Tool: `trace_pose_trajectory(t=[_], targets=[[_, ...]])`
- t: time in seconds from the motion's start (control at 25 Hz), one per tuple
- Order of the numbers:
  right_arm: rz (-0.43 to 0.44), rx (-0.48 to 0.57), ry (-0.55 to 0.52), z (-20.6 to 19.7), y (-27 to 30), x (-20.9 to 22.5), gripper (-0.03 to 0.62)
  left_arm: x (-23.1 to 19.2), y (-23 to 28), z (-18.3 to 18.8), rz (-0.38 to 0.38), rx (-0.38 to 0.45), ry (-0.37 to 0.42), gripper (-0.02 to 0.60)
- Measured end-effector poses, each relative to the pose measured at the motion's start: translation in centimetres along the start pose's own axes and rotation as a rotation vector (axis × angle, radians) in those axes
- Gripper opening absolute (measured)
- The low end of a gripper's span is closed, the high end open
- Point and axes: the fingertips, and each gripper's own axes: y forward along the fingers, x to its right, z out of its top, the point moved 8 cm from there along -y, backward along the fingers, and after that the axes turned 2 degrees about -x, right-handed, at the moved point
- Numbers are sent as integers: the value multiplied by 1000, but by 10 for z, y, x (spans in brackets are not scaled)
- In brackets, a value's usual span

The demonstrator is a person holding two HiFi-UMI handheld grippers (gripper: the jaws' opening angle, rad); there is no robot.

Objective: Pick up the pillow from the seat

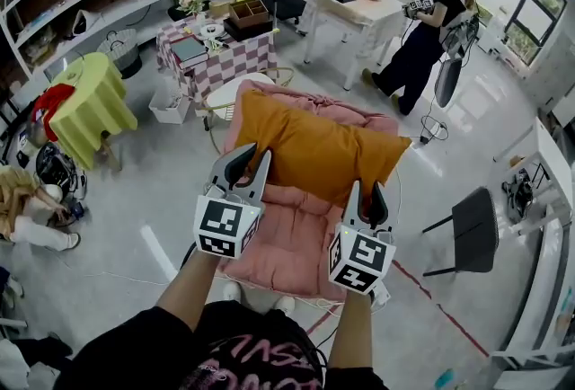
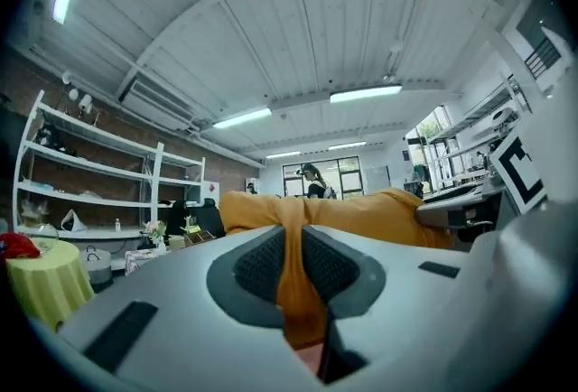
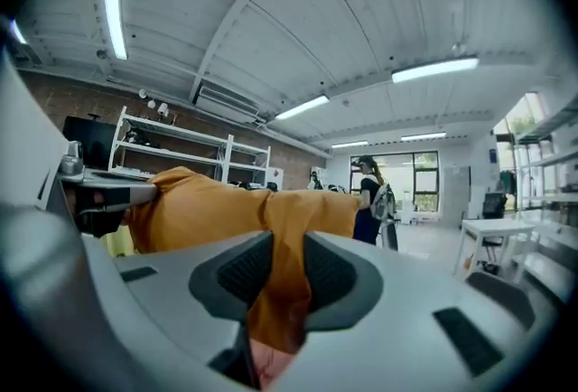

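Note:
An orange pillow (image 1: 319, 150) hangs in the air above the pink cushioned seat (image 1: 287, 240), held flat between both grippers. My left gripper (image 1: 249, 165) is shut on the pillow's near left edge, and orange fabric (image 2: 298, 291) is pinched between its dark pads. My right gripper (image 1: 368, 204) is shut on the near right edge, with a fold of the pillow (image 3: 280, 282) squeezed between its pads. Both gripper views look level across the room, with the pillow's body (image 2: 361, 214) stretching away from the jaws.
A checkered table (image 1: 220, 56) with boxes stands beyond the seat. A yellow-draped table (image 1: 90, 101) is at the left. A person in black (image 1: 431, 29) stands far right by a white table (image 1: 364, 6). A black chair (image 1: 472, 231) sits right.

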Motion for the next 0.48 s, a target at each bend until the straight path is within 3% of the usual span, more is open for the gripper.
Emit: trace_pose_trajectory(t=[0.48], targets=[[-1, -5, -6, -2, 3, 3, 112, 2, 4, -4, 1, -10, -1, 60]])
